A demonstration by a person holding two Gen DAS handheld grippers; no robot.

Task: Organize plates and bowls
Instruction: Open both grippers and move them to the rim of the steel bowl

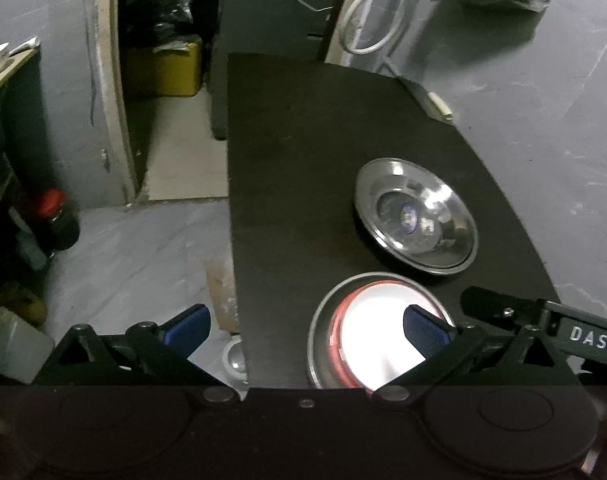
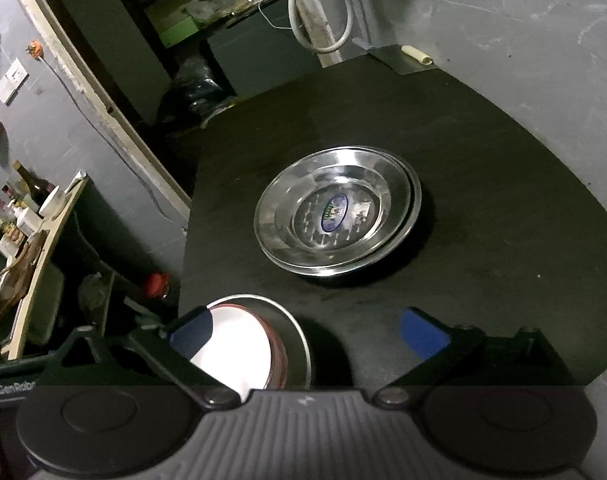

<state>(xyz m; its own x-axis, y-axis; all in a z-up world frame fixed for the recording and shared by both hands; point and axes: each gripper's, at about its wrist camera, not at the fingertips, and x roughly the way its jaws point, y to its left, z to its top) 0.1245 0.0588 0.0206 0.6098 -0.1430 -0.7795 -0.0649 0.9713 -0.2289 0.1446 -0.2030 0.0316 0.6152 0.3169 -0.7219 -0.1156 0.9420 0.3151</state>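
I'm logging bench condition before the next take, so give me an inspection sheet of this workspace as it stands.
Surface: black tabletop, matte, bare around the dishes.
Job's things: steel plates, apparently two stacked, sticker in the centre; white bowl nested in a steel bowl near the front edge.
Clutter: small cream object at the table's far corner.
Grippers: left gripper open, one pad over the white bowl; right gripper open, nothing held.
Cables: white cable looped on the wall behind.
Surroundings: grey walls, side shelf with bottles, red-capped jar on the floor.
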